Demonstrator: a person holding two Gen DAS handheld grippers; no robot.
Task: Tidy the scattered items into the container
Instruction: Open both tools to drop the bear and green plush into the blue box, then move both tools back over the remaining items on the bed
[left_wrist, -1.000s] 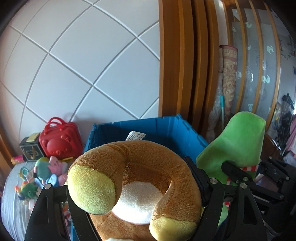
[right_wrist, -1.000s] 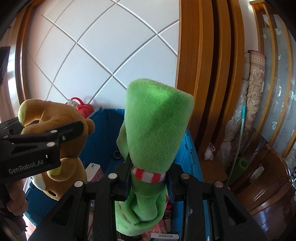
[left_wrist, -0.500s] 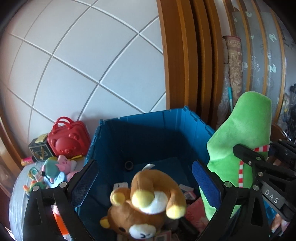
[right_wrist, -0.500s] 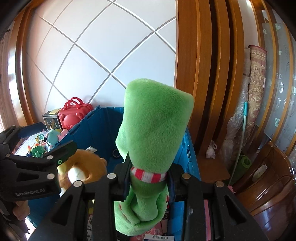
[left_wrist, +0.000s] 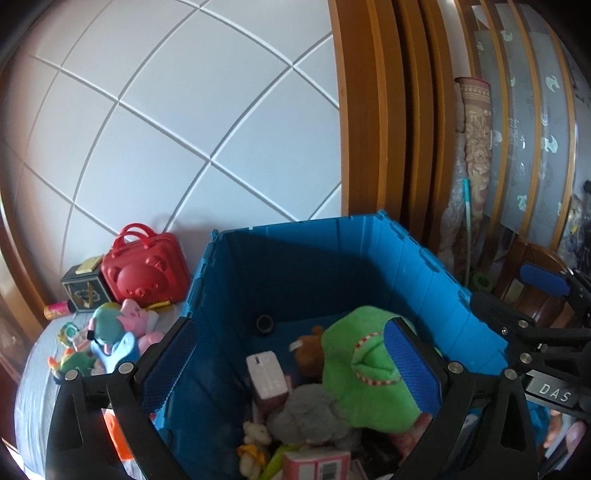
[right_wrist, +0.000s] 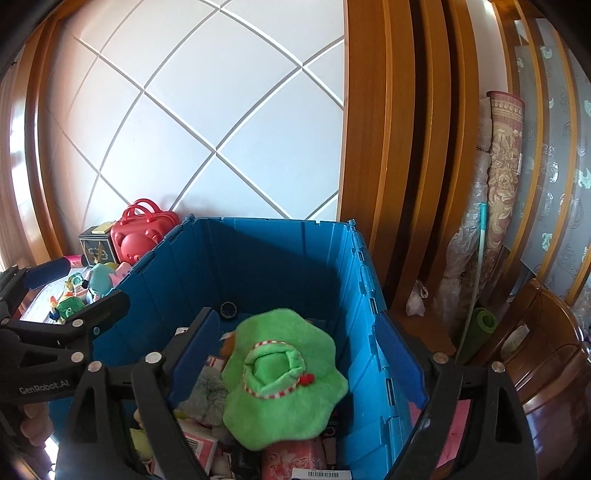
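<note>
Green plush toy (right_wrist: 284, 380) lies in the blue crate (right_wrist: 258, 251).
Left gripper (left_wrist: 291, 365) gapes empty; right gripper (right_wrist: 295, 354) is opening, nothing between its jaws.

My left tongs (left_wrist: 291, 365) are black plastic with shiny round screws and bumpy blue pads (left_wrist: 412, 365). My right tongs (right_wrist: 291, 354) look the same. One side says "GenRobot.AI", the other "DAS", in white letters.
</note>
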